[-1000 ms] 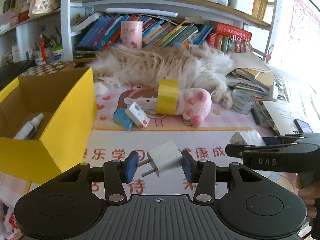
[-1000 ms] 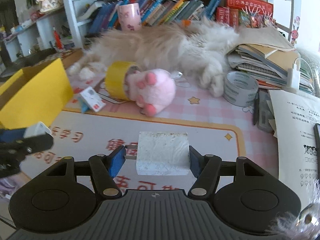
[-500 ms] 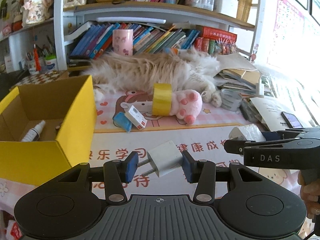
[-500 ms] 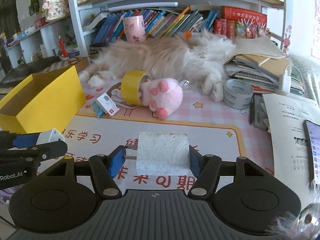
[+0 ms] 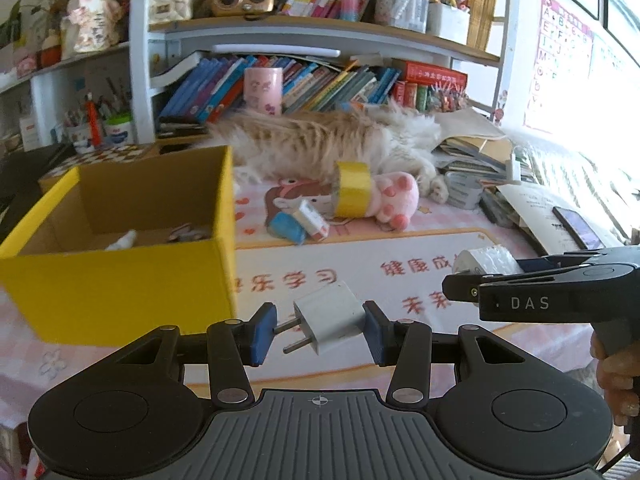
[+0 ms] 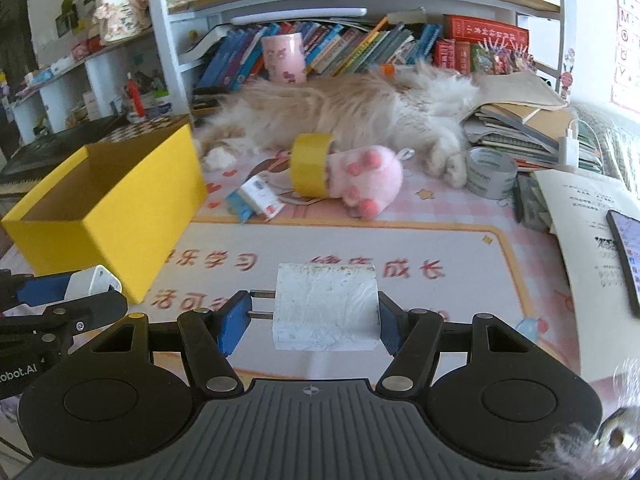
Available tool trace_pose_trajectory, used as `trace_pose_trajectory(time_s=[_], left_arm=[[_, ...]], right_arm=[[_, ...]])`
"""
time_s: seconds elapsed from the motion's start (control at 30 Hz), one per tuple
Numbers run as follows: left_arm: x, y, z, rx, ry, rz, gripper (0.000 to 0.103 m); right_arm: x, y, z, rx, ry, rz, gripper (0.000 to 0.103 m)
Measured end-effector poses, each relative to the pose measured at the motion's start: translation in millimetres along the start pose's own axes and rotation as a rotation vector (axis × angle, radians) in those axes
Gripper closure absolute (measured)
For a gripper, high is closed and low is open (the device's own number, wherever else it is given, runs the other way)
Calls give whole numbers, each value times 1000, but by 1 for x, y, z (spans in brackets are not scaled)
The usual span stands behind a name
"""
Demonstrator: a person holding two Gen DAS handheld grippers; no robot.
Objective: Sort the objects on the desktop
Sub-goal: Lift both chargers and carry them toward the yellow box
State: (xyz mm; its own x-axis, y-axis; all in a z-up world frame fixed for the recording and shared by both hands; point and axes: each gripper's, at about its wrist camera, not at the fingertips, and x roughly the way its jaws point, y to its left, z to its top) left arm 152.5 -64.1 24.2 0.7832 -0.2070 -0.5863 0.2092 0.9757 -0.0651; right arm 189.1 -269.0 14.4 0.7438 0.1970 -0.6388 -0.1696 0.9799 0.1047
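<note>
My left gripper [image 5: 317,330] is shut on a small white plug adapter [image 5: 330,318], prongs pointing left, above the printed desk mat. My right gripper [image 6: 310,320] is shut on a larger white charger block [image 6: 326,310] with prongs to the left. The yellow cardboard box [image 5: 120,280] stands open at the left, with a small white bottle [image 5: 122,240] and a small dark item inside. In the right wrist view the yellow box [image 6: 108,208] sits left of centre. Each gripper shows at the edge of the other's view, still holding its white block.
A fluffy cat [image 6: 360,112] lies across the back of the desk. A yellow tape roll [image 6: 310,164], a pink paw plush [image 6: 366,180], a small blue-and-white box [image 6: 256,200] and a grey tape roll [image 6: 490,172] lie beyond the mat. Papers and a phone [image 6: 626,256] sit right.
Both grippers have pulled back and risen a little, each keeping its white plug. The yellow box now sits closer to the middle of both views.
</note>
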Motion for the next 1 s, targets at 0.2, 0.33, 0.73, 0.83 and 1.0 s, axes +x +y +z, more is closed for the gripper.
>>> trace_pose_trajectory(time_s=[0.2, 0.33, 0.73, 0.83, 1.0], left_arm=[[-25, 30, -15, -27, 6, 6, 58], [-37, 43, -26, -28, 18, -11, 58], [-72, 72, -57, -4, 48, -47, 58], [-78, 76, -65, -2, 66, -53, 58], [-88, 84, -77, -2, 86, -62, 58]], right_arm=[[-13, 30, -12, -9, -18, -28, 41], [-22, 48, -23, 7, -7, -29, 41], [-41, 101, -60, 23, 26, -28, 41], [-43, 112, -70, 24, 42, -21, 41], [-46, 129, -83, 26, 76, -3, 41]])
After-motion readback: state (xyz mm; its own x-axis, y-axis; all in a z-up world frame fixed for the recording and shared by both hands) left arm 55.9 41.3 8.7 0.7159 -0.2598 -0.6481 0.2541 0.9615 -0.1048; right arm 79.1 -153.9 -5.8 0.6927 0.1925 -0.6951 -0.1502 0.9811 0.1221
